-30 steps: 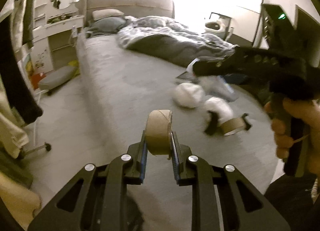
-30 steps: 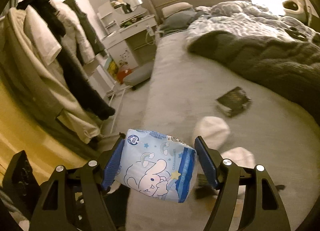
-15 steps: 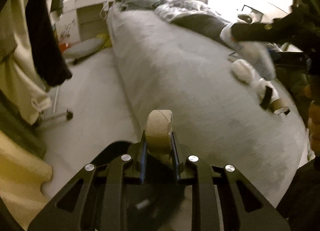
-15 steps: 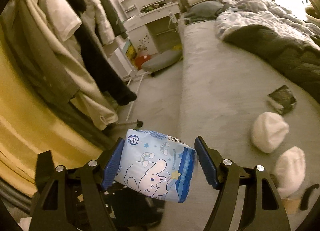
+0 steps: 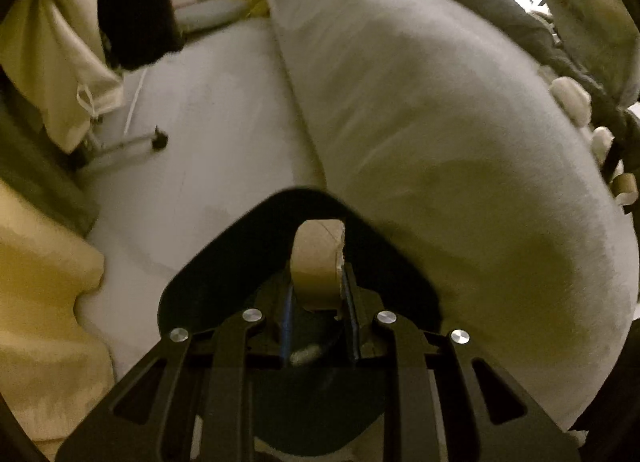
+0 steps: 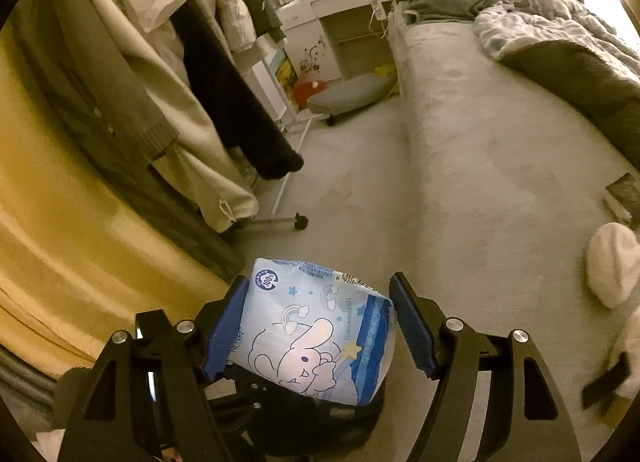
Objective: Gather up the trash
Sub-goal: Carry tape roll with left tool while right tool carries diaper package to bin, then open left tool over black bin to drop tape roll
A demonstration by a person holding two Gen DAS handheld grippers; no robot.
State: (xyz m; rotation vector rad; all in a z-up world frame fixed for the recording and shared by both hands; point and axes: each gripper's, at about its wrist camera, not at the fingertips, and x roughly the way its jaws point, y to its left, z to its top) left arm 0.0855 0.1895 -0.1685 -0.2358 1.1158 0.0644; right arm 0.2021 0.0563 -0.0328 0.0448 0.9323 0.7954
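Left wrist: my left claw (image 5: 317,304) clamped a cardboard roll (image 5: 318,268), held over a black bin (image 5: 248,262) on the floor beside the bed (image 5: 460,134).

Right wrist: my right claw (image 6: 320,328) held a blue wrapper (image 6: 316,334) against its left pad; whether the right pad touched it, I could not tell. White wads (image 6: 612,262) lay on the bed (image 6: 500,150); a dark bin (image 6: 340,422) sat below.
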